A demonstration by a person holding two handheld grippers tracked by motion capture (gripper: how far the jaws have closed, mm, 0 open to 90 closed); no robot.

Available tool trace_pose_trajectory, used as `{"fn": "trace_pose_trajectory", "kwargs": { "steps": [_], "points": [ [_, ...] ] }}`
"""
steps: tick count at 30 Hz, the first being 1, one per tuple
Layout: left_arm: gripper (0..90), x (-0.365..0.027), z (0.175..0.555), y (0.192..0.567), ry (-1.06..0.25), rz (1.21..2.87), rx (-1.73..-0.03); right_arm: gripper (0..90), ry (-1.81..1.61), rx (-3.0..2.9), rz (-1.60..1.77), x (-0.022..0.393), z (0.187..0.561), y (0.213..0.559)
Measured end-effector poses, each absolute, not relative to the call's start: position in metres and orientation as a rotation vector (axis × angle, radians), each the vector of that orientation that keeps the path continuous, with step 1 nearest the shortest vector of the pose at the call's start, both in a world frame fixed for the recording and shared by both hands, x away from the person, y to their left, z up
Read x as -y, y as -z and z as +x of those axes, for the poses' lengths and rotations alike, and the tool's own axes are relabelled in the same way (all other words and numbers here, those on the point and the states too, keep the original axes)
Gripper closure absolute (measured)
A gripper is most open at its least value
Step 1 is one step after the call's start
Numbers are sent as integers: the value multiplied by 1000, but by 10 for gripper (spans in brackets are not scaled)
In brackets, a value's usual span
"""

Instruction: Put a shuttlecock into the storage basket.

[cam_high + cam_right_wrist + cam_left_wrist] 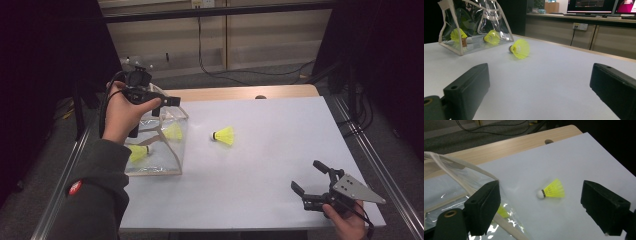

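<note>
The left gripper [161,102] is held above the clear bag [170,150] with its jaws spread, nothing between them. Two yellow shuttlecocks [138,152] are seen inside the bag — a third shuttlecock [223,135] lies on the white table [260,150] just beside it. The right gripper [307,178] rests near the table's front edge, well apart, jaws spread and empty.
</note>
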State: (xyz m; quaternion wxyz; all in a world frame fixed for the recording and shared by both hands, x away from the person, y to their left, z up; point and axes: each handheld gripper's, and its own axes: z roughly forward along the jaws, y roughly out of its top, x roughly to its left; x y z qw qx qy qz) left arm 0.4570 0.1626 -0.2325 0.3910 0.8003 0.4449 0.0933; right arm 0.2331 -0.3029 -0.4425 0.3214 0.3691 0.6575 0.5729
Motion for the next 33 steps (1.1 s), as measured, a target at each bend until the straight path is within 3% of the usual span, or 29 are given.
{"fn": "trace_pose_trajectory", "kwargs": {
  "steps": [33],
  "points": [
    [104, -121, 451, 256, -166, 2066, -1033, 25, -1506, -1727, 965, 303, 233, 442]
  ]
}}
